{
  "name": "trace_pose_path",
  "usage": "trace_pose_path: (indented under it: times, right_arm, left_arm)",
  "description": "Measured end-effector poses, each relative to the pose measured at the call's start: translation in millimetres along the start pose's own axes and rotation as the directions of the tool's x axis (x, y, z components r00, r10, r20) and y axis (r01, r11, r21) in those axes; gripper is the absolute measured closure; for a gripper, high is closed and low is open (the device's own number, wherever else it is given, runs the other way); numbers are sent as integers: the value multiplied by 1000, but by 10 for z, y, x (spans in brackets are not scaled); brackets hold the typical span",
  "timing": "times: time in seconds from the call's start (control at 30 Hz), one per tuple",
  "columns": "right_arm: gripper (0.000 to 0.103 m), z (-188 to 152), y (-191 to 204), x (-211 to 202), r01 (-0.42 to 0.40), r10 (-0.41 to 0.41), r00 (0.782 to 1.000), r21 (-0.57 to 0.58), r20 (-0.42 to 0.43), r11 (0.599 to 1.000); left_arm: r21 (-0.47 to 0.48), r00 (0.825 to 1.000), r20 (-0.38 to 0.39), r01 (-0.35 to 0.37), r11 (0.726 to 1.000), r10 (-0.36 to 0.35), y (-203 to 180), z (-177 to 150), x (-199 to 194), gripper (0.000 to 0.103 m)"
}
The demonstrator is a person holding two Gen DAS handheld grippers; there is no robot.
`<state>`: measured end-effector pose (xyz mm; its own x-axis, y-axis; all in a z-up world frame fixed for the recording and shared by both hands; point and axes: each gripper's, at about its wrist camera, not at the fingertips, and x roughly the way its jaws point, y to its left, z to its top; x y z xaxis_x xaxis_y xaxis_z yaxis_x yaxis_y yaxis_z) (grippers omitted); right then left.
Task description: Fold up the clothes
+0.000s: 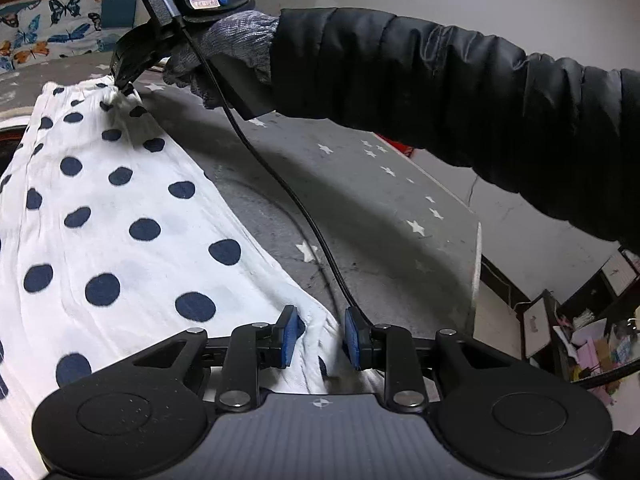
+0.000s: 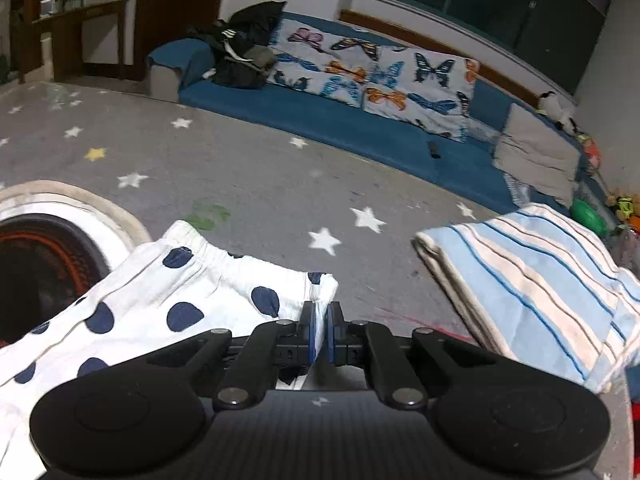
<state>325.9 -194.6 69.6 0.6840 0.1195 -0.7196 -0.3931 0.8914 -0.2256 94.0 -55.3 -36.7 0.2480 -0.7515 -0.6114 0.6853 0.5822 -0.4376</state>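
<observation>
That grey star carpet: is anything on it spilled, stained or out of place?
Yes. The grey star carpet has a faint green smudge just beyond the polka-dot garment's waistband; it looks like a stain, not part of the star pattern.

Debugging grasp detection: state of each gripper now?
Left gripper: partly open, polka-dot garment lies between its pads; no clamp visible.
Right gripper: closed on the garment's waistband corner.

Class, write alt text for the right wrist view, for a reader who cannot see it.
The right gripper is shut on a corner of a white garment with navy polka dots lying on a grey star-patterned mat. A folded blue striped cloth lies to the right.
</observation>
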Motion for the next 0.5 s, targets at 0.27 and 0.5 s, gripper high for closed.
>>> trace_pose_path:
  times: [0.27,0.5]
  right_arm:
    - [95,32,-80,-120,-24,23,1000,42,14,999]
    - [94,18,33,-498,-64,63,997,23,34,998]
  left_arm:
    - [-20,997,38,-61,998,61,49,41,-251,73]
    - [-36,981,85,-174,984,176,154,-12,-640,60]
